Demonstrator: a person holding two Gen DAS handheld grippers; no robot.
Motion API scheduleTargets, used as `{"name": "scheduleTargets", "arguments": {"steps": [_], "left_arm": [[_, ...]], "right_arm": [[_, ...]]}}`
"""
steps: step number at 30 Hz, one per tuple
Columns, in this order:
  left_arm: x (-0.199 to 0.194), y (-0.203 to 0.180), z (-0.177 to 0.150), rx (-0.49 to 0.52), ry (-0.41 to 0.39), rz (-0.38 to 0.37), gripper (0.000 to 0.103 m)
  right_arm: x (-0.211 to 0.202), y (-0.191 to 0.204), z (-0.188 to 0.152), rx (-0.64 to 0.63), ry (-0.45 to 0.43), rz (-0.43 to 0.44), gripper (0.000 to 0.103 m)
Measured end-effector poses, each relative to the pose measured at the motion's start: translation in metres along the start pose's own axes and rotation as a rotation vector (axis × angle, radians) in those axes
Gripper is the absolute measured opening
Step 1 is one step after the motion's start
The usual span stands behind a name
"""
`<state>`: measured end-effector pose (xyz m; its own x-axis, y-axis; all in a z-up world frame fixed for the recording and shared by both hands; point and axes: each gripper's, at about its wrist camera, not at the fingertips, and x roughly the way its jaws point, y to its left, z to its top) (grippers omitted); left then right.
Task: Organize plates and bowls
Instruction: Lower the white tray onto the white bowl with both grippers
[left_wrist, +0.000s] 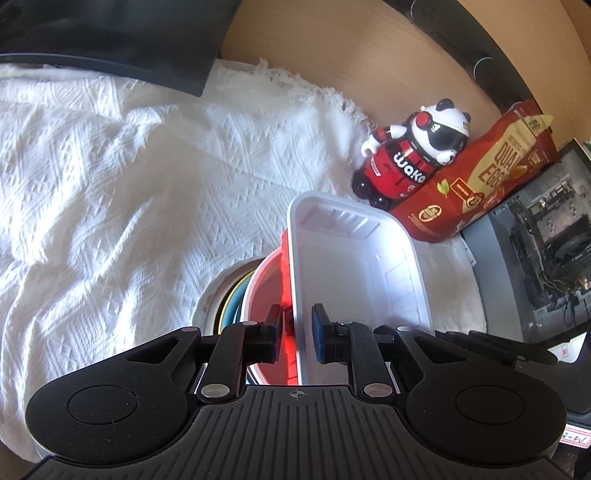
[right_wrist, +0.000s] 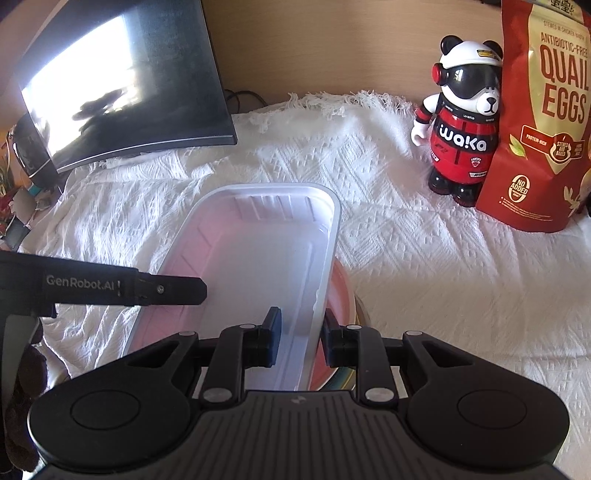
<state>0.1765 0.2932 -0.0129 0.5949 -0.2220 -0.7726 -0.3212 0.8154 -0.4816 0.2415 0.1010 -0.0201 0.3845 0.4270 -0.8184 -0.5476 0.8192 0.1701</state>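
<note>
Both grippers, left (left_wrist: 297, 332) and right (right_wrist: 300, 341), pinch opposite long rims of the white tray (right_wrist: 258, 254) resting atop the stacked bowls (left_wrist: 258, 295); stacking step under way, next calling for level lowering and release.

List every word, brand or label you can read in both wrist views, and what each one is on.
"waka": chest of the panda figurine.
"ANTIBIOTIC-FREE QUAIL EGGS": front of the red snack bag.
"PROTEIN-RICH": same bag, small red banner.
"NO ADDED": same bag, round seal; the line under it is too small.
"GenRobot.AI": side of the left hand-held gripper.
Smaller print on the figurine's cap and legs, and the bag's top line: blurred.
</note>
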Motion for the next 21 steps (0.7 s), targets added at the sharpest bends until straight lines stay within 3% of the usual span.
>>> {"name": "scheduleTargets", "arguments": {"steps": [21], "left_arm": [[-0.013,0.001,0.007,-0.024,-0.029,-0.025,0.018]], "right_arm": [[-0.009,0.001,0.001,-0.002,-0.031,0.014,0.024]]}}
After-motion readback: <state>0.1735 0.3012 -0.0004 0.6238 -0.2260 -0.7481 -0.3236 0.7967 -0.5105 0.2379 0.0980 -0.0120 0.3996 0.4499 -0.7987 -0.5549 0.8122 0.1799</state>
